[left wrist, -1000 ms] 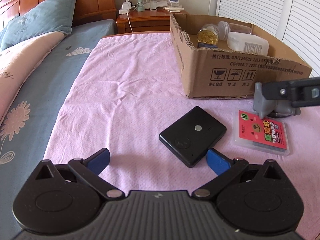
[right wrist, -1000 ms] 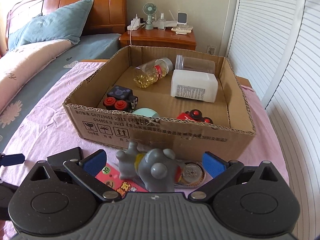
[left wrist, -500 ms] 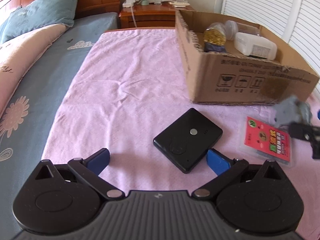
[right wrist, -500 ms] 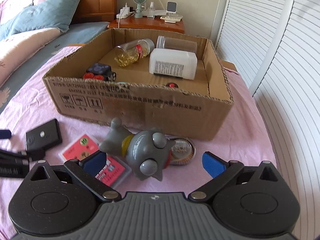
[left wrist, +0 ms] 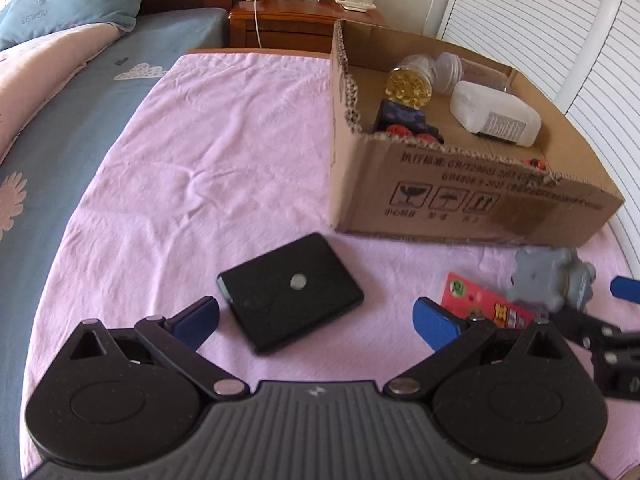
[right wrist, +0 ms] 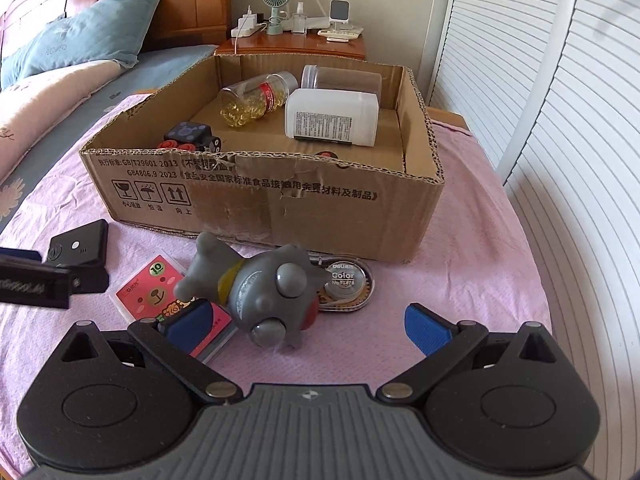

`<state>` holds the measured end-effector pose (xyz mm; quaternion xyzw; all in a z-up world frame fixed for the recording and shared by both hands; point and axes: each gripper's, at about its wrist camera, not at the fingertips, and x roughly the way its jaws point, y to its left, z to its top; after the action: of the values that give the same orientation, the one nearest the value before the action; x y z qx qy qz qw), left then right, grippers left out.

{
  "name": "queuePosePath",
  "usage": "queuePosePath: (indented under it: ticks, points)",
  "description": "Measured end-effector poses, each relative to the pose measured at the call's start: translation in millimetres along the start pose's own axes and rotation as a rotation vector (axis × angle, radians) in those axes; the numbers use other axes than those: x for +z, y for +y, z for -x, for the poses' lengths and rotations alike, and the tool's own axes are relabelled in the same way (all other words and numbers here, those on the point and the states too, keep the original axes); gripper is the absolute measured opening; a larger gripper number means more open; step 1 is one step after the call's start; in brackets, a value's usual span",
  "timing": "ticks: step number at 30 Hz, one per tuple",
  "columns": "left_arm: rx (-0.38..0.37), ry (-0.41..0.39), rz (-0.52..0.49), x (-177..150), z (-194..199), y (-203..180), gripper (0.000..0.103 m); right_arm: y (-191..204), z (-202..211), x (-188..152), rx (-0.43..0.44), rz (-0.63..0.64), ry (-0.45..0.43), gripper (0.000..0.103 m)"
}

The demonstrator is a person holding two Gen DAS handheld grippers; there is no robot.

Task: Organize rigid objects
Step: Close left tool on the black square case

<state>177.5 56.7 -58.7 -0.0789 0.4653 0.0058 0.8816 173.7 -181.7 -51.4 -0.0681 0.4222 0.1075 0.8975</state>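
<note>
A flat black device [left wrist: 290,294] lies on the pink cloth between the open jaws of my left gripper [left wrist: 316,316]. A grey toy figure [right wrist: 260,286] lies on its side between the open jaws of my right gripper [right wrist: 308,322], untouched by the pads. It rests partly on a red card pack [right wrist: 154,288], beside a correction tape [right wrist: 346,286]. The cardboard box [right wrist: 280,196] behind holds a capsule bottle [right wrist: 254,98], a white container [right wrist: 332,118], a clear jar and a black toy with red wheels [right wrist: 188,138]. The toy figure also shows in the left wrist view [left wrist: 550,280].
The pink cloth [left wrist: 208,168] covers the bed end. Pillows [right wrist: 80,44] and a blue sheet lie to the left. A wooden nightstand [right wrist: 296,42] with a small fan stands behind the box. White louvred doors [right wrist: 560,120] run along the right.
My right gripper has pulled back from the box and lowered around the grey toy. My left gripper has moved closer to the black device, which now sits between its jaws.
</note>
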Motion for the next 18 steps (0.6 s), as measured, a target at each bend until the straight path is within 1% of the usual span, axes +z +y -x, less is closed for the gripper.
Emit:
queuePosePath:
  ticks: [3, 7, 10, 12, 13, 14, 16, 18]
  points:
    - [0.013, -0.013, 0.009, 7, -6, -3, 0.102, -4, 3, 0, 0.000, -0.010, -0.008, 0.103]
    - [0.032, -0.046, 0.029, 7, -9, -7, 0.099, -9, 3, 1, 0.010, -0.027, -0.015, 0.103]
    - [0.052, -0.064, -0.022, 5, -10, -14, 0.092, -10, 2, 1, 0.021, -0.028, -0.018, 0.103]
    - [0.076, -0.080, -0.062, 3, -10, -18, 0.084, -10, 2, 2, 0.035, -0.035, -0.018, 0.103]
    - [0.086, -0.091, -0.076, 3, -9, -18, 0.077, -10, 1, 3, 0.045, -0.038, -0.018, 0.103]
    - [0.080, -0.099, -0.078, 2, -7, -17, 0.071, -9, 1, 4, 0.053, -0.039, -0.018, 0.103]
    - [0.061, -0.103, -0.077, 3, -6, -13, 0.071, -6, 2, 5, 0.056, -0.035, -0.021, 0.103]
    - [0.049, -0.111, -0.102, 0, -5, -12, 0.071, -3, 2, 5, 0.046, -0.023, -0.024, 0.103]
